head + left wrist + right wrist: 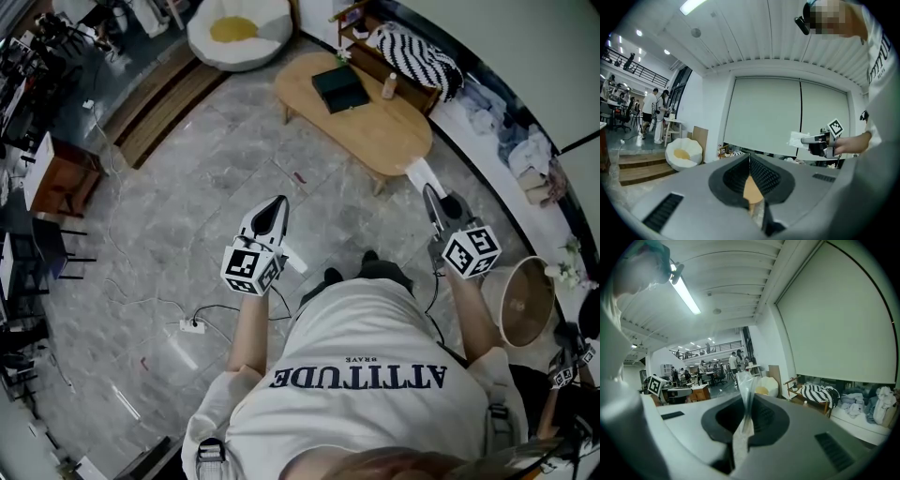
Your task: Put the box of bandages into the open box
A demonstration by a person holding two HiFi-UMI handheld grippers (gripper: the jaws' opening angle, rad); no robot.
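The right claw (748,401) is clamped on a strip of clear film (744,385), and the left claw (750,159) is closed and empty. Both are held level, probably just for carrying, well short of the counter (384,131), where the open box (339,89) sits. I cannot make out the bandage box.

Grey marbled floor (216,187) under an oval wooden table (394,131), white round beanbag (239,33) beside wooden steps (159,103), striped blanket (417,56) on a bench (370,61) along the wall, wide pale blind (787,117), lit ceiling tube (684,291) overhead.
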